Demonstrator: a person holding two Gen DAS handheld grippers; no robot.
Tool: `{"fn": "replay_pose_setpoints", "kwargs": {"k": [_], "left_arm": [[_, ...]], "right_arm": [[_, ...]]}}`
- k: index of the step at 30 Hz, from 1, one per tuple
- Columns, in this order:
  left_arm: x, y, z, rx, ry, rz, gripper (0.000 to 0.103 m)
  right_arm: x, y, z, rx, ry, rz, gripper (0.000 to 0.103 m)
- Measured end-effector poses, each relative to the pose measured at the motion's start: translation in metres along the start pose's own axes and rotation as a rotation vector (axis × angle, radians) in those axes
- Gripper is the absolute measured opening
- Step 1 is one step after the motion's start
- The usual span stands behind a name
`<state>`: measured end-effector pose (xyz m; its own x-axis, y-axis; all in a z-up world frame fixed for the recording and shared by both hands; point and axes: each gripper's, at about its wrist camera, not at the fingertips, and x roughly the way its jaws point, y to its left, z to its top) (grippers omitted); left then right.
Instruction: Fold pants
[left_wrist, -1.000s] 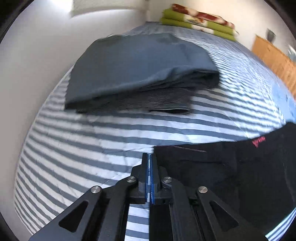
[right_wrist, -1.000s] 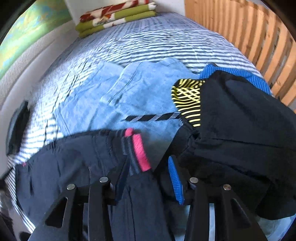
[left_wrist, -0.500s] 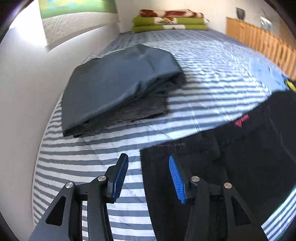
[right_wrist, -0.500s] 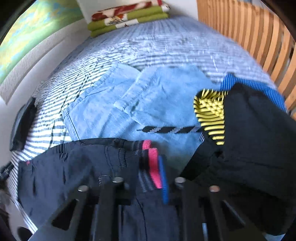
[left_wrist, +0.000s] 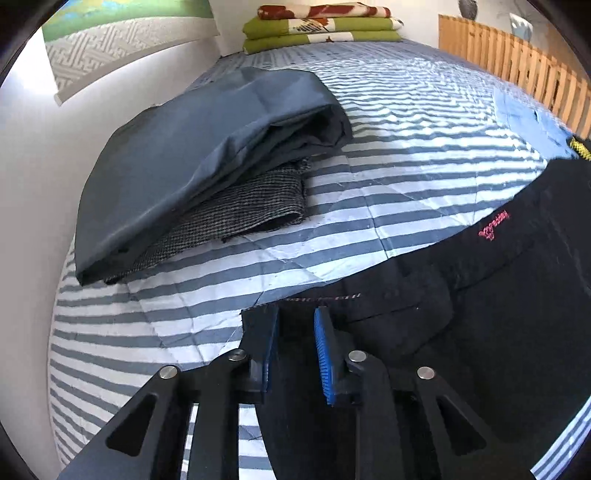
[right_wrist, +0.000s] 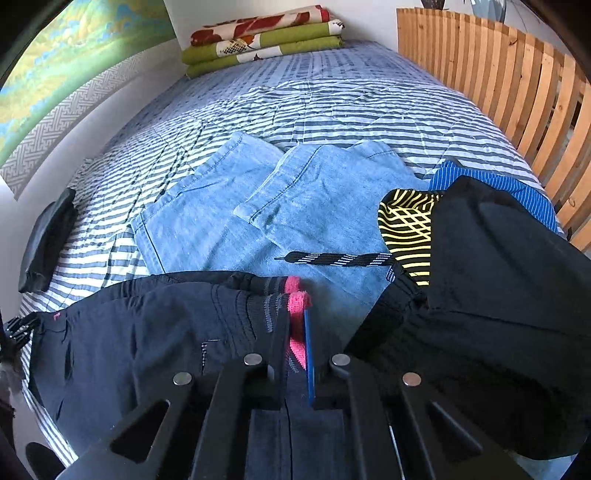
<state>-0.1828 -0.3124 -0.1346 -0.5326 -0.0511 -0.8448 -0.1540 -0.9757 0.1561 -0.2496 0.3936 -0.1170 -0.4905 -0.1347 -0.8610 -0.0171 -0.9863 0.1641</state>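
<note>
Black pants (left_wrist: 480, 314) with pink stitching lie spread on the striped bed cover (left_wrist: 406, 147). My left gripper (left_wrist: 291, 314) hovers at their near left corner. Its jaws are closing, dark fabric lies in the gap, and the blue pads (left_wrist: 323, 350) do not press on it. In the right wrist view the same black pants (right_wrist: 147, 332) end in a pink-trimmed waistband (right_wrist: 297, 299). My right gripper (right_wrist: 297, 321) is closing tight on that band, with pink cloth pinched between its pads.
A folded grey-blue garment (left_wrist: 207, 147) rests on a checked one (left_wrist: 251, 210) near the left wall. Light-blue jeans (right_wrist: 295, 206) and a black garment with yellow lining (right_wrist: 498, 295) lie beyond the waistband. Folded blankets (right_wrist: 258, 40) sit at the head; a wooden slat rail (right_wrist: 517, 92) runs along the right.
The left jaws went from shut to wide open, then narrowed around the pants' corner as the gripper shifted and rolled. The right jaws closed from open onto the pink waistband.
</note>
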Motion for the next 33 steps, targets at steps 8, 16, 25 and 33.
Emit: {"fn": "replay_pose_setpoints", "kwargs": {"k": [8, 16, 25, 33], "left_arm": [[0.008, -0.003, 0.003, -0.028, 0.005, -0.028, 0.026], [-0.002, -0.007, -0.006, -0.012, -0.011, 0.019, 0.026], [0.010, -0.022, 0.002, 0.044, -0.022, 0.043, 0.032], [-0.017, -0.006, -0.004, -0.012, -0.082, 0.105, 0.001]], "right_arm": [[0.018, -0.011, 0.002, 0.045, 0.042, 0.009, 0.010], [0.021, -0.010, -0.001, 0.031, 0.050, 0.004, 0.011], [0.031, -0.008, -0.003, 0.029, 0.059, -0.010, 0.034], [-0.002, -0.001, -0.004, 0.012, -0.043, -0.041, 0.004]]}}
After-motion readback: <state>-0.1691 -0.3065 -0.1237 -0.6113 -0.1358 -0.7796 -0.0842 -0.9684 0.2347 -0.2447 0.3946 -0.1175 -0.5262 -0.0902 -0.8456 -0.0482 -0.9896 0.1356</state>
